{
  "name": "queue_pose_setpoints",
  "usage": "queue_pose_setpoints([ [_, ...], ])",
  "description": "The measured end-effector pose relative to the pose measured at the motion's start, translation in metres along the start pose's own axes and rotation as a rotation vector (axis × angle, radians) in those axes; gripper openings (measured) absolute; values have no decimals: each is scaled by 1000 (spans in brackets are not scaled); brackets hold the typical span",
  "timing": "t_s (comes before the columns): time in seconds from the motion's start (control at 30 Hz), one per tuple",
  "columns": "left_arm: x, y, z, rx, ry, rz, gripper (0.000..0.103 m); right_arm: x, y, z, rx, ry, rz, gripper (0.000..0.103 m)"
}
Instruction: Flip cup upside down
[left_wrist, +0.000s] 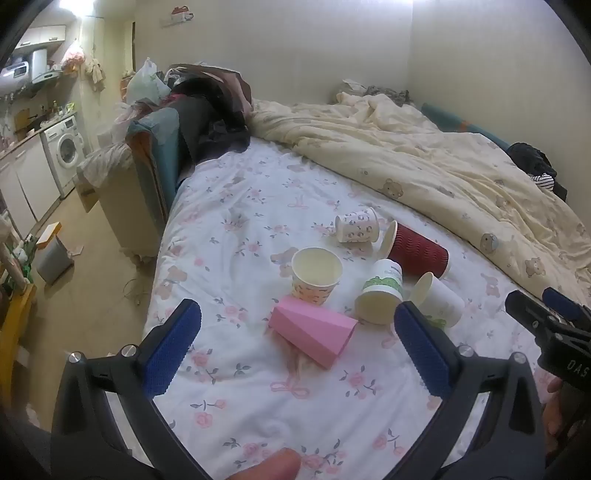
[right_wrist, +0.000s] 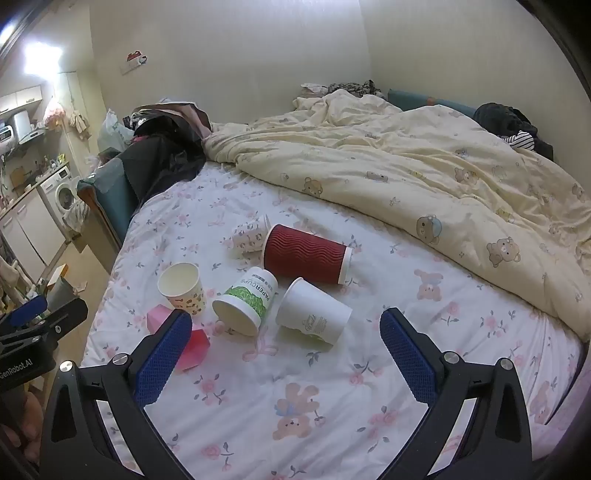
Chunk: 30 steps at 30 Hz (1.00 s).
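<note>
Several paper cups lie on the floral bed sheet (left_wrist: 251, 206). A cream patterned cup (left_wrist: 316, 275) (right_wrist: 181, 288) stands upright, mouth up. A pink faceted cup (left_wrist: 314, 334) (right_wrist: 192, 341), a green-and-white cup (left_wrist: 380, 295) (right_wrist: 245, 301), a plain white cup (left_wrist: 439, 299) (right_wrist: 312, 312), a red ribbed cup (left_wrist: 417, 254) (right_wrist: 306, 254) and a small patterned cup (left_wrist: 356, 229) (right_wrist: 249, 236) lie on their sides. My left gripper (left_wrist: 297, 317) is open and empty, just in front of the pink cup. My right gripper (right_wrist: 284, 325) is open and empty, in front of the white cup; it also shows in the left wrist view (left_wrist: 535, 306).
A cream bear-print duvet (left_wrist: 424, 155) (right_wrist: 406, 166) is bunched along the far and right side of the bed. Dark clothes (left_wrist: 210, 118) pile at the bed's head. Left of the bed lie the floor, a washing machine (left_wrist: 64, 151) and a bin (left_wrist: 51, 254).
</note>
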<state>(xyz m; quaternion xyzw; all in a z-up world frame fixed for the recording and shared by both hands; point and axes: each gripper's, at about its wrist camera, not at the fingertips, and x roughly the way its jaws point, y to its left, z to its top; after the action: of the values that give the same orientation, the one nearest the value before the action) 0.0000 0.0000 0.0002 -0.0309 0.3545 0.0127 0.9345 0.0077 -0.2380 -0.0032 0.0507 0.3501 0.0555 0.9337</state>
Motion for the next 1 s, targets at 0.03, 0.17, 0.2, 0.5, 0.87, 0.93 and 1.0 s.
queue_pose_setpoints([
  [0.03,0,0,0,1,-7,0,103,0,-1,0,8,4,6,103],
  [0.17,0,1,0,0,0,2,103,0,-1,1,12,2,9,103],
  [0.2,0,0,0,3,-5,8,103,-1,-2,1,11,2,10,103],
  [0.5,0,-2,2,3,-2,-6,103,-1,-1,1,13,6,11,103],
  [0.87,-3,0,3,4,-7,-3,103,2,-3,2,11,5,11,103],
  [0.93,-4,0,4,5,-9,-3,103,3,-1,0,10,9,12,103],
  [1.0,-4,1,3,4,-8,-3,103,2,2,-1,11,13,16,103],
])
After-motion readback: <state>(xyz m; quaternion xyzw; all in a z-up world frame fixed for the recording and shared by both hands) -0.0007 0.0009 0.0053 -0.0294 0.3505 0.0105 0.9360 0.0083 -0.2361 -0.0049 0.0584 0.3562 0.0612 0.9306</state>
